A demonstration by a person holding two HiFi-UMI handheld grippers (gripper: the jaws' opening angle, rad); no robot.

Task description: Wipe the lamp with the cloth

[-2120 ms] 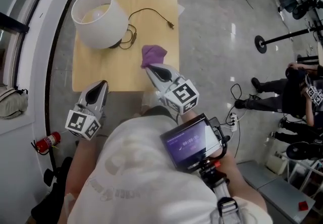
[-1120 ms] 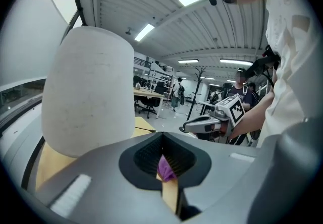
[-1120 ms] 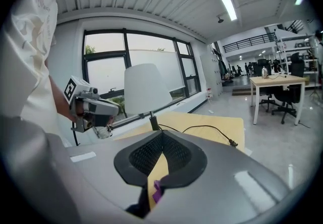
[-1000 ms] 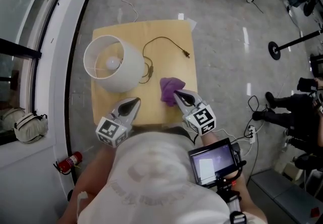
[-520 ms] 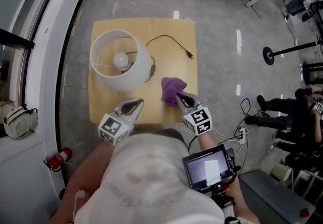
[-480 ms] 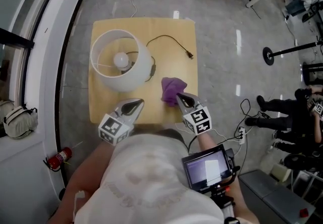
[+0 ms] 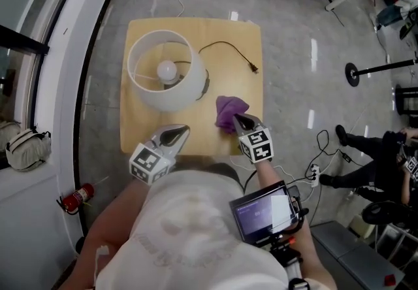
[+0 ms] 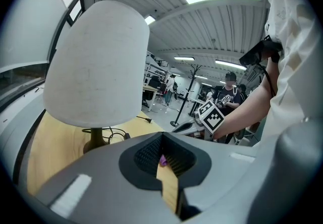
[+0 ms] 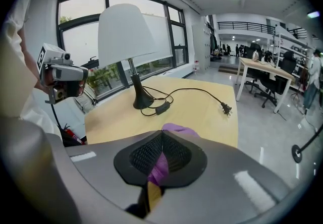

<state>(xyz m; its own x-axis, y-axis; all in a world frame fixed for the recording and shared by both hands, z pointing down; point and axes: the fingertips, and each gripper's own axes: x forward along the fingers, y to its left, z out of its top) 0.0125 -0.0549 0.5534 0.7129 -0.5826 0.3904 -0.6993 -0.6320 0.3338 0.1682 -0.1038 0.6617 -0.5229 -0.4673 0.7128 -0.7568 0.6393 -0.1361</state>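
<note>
A lamp with a white shade [image 7: 166, 80] stands at the back left of the small wooden table [image 7: 140, 132], its bulb visible from above. My right gripper [image 7: 238, 119] is shut on a purple cloth [image 7: 226, 111], which bunches out past the jaw tips low over the table's front right. In the right gripper view the cloth [image 9: 177, 128] is pinched between the pads, and the lamp [image 9: 123, 29] stands ahead to the left. My left gripper [image 7: 177, 130] hovers at the front edge, shut and holding nothing. In the left gripper view the shade [image 8: 98, 64] looms close, up and to the left.
The lamp's black cord [image 7: 228, 50] runs across the back of the table to a plug [image 7: 253, 68]. A fire extinguisher [image 7: 77, 196] and a bag [image 7: 23, 148] lie by the window wall on the left. People [image 7: 385, 151] and a round stand base [image 7: 354, 74] are at the right.
My right gripper has come down with the purple cloth toward the table's front right. The left gripper has shifted only slightly and stays by the front edge.
</note>
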